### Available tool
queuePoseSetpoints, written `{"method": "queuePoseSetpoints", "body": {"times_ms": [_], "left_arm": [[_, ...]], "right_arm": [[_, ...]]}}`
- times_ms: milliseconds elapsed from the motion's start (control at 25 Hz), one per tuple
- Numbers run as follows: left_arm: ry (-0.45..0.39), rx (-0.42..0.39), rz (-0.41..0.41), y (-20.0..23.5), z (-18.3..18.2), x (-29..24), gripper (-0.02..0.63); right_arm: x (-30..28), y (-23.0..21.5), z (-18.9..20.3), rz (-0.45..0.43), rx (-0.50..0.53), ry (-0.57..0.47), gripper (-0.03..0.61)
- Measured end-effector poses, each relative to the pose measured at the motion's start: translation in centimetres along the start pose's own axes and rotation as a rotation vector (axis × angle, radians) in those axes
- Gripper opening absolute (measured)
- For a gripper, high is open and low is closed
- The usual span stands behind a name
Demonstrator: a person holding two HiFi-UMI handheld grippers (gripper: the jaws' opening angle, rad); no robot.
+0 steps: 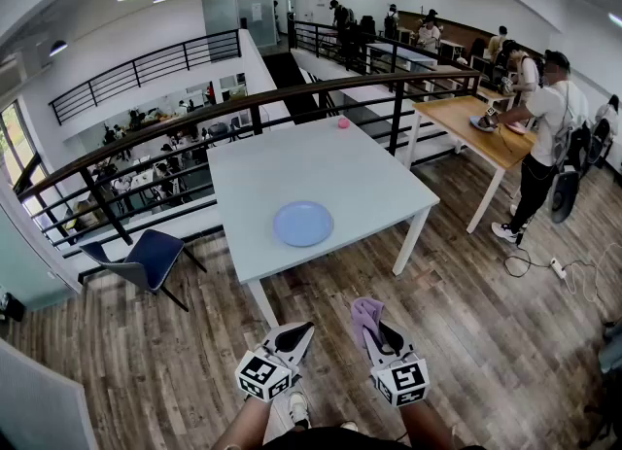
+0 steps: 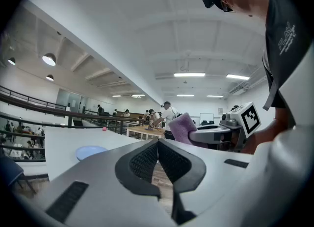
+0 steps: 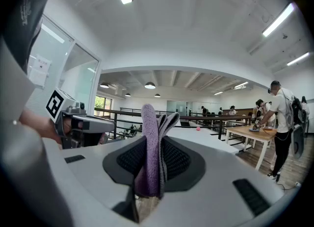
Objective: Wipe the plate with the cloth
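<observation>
In the head view, the white table [image 1: 321, 176] stands in the middle of the wooden floor. The blue plate [image 1: 303, 224] lies on the table close to its near edge, and a small pink ball [image 1: 342, 122] sits at its far edge. Both grippers are held low, short of the table's near corner and well apart from the plate. They are the left gripper [image 1: 294, 336] and the right gripper [image 1: 377, 329], which carries the purple cloth [image 1: 365, 313]. A blue chair [image 1: 146, 259] stands left of the table. To the right of the table, a person [image 1: 544, 137] leans over a wooden table [image 1: 476, 122].

In the left gripper view, the left gripper [image 2: 158, 145] has its two dark pads pressed together with nothing between them. Beyond them the plate [image 2: 91, 151] rests on the table top, with the pink ball [image 2: 104, 129] further back. The right gripper [image 2: 211, 134] shows beside it (marker cube and all), and the cloth [image 2: 181, 128] sticks up from it.

In the right gripper view, the right gripper [image 3: 156, 145] is clamped on the folded cloth [image 3: 149, 123], which stands upright between the pads and hangs a little below them. The left gripper [image 3: 83, 123] shows at the left. The table [image 3: 206, 140] lies ahead, with the pink ball [image 3: 198, 128] on it. The plate cannot be made out here.
</observation>
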State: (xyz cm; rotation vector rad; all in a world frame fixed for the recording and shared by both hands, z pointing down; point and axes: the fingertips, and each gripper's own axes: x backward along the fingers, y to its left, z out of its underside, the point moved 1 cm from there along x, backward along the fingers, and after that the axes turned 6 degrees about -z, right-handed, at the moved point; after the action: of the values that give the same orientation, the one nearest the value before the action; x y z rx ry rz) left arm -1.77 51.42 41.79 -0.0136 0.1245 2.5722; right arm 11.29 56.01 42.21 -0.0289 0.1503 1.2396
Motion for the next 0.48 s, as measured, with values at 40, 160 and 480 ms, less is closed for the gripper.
{"method": "queuePoseSetpoints", "body": {"times_ms": [40, 160, 480], "left_arm": [[-0.001, -0.002, -0.002, -0.5, -0.1, 0.4, 0.012], [0.004, 0.003, -0.005, -2.0, -0.1, 1.4, 0.012], [0.021, 0.021, -0.01, -3.1, 1.0, 2.9, 0.012]], "right_arm": [[0.4, 0.4, -0.3, -0.005, -0.001, -0.005, 0.103], [1.4, 1.3, -0.8, -0.016, -0.006, -0.017, 0.103], [2.6, 2.6, -1.1, -0.022, -0.005, -0.028, 0.103]]}}
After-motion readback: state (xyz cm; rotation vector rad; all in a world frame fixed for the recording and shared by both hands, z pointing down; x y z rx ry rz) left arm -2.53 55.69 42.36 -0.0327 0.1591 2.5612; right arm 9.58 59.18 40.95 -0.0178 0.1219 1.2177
